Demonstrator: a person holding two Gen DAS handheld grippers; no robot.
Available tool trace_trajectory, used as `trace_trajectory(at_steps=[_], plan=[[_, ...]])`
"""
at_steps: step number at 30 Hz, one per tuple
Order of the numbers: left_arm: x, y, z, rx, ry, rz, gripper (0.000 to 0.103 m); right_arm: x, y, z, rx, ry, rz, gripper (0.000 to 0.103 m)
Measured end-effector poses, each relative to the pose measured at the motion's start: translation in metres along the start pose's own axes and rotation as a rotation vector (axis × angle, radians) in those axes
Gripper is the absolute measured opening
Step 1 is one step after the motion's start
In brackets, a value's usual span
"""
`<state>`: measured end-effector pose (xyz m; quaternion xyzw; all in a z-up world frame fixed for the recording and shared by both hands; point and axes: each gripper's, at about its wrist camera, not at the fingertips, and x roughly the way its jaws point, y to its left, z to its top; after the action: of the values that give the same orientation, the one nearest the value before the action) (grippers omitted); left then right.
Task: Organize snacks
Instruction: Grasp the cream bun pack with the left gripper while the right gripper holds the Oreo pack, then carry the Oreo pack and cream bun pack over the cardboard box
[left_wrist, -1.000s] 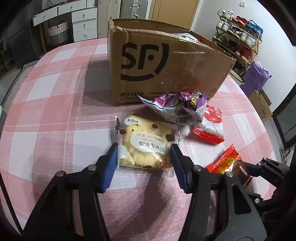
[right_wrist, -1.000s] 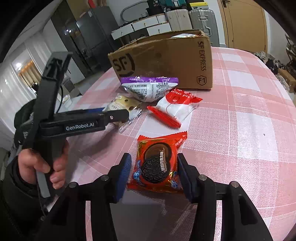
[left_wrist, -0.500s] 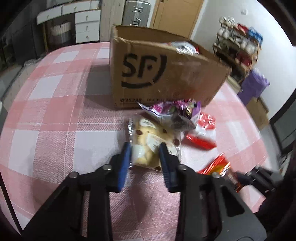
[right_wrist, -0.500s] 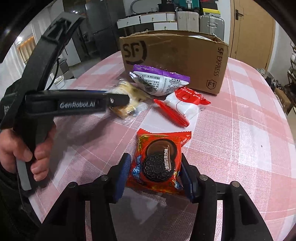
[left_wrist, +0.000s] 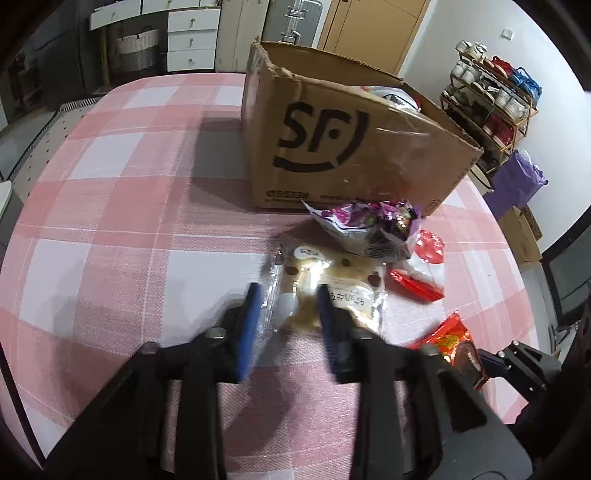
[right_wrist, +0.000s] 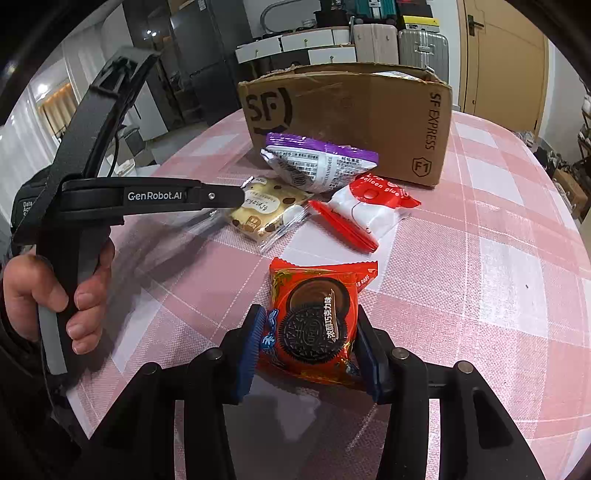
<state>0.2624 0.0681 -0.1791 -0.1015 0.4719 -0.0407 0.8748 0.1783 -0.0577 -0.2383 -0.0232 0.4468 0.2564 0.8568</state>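
With the left tongs (left_wrist: 286, 295) opening around the bread packet (left_wrist: 325, 284) and the right tongs (right_wrist: 308, 332) clenched on the cookie packet (right_wrist: 314, 317), both are best regripped firmly before being lifted to the box (right_wrist: 351, 122).

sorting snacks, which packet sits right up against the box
The purple packet, resting at the foot of the cardboard box; the others lie farther out.
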Motion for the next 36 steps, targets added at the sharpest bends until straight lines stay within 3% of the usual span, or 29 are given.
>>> trace_trajectory(at_steps=[1, 5, 12, 19, 23, 36], plan=[[-0.001, -0.003, 0.000, 0.009, -0.002, 0.006, 0.066, -0.001, -0.001, -0.001, 0.003, -0.002, 0.003, 0.047], [-0.008, -0.022, -0.001, 0.072, -0.048, 0.017, 0.072, -0.005, -0.006, -0.002, 0.016, -0.009, 0.017, 0.047], [0.011, -0.046, 0.001, 0.149, 0.014, 0.053, 0.072, -0.010, -0.013, -0.006, 0.031, -0.022, 0.036, 0.047], [0.022, -0.056, 0.000, 0.205, 0.022, 0.113, 0.072, -0.010, -0.017, -0.006, 0.055, -0.031, 0.052, 0.047], [0.027, -0.065, -0.008, 0.270, 0.020, 0.142, 0.057, -0.009, -0.018, -0.005, 0.058, -0.034, 0.053, 0.047], [0.008, -0.048, -0.013, 0.212, 0.020, 0.068, 0.054, -0.020, -0.025, -0.005, 0.104, -0.062, 0.065, 0.047]])
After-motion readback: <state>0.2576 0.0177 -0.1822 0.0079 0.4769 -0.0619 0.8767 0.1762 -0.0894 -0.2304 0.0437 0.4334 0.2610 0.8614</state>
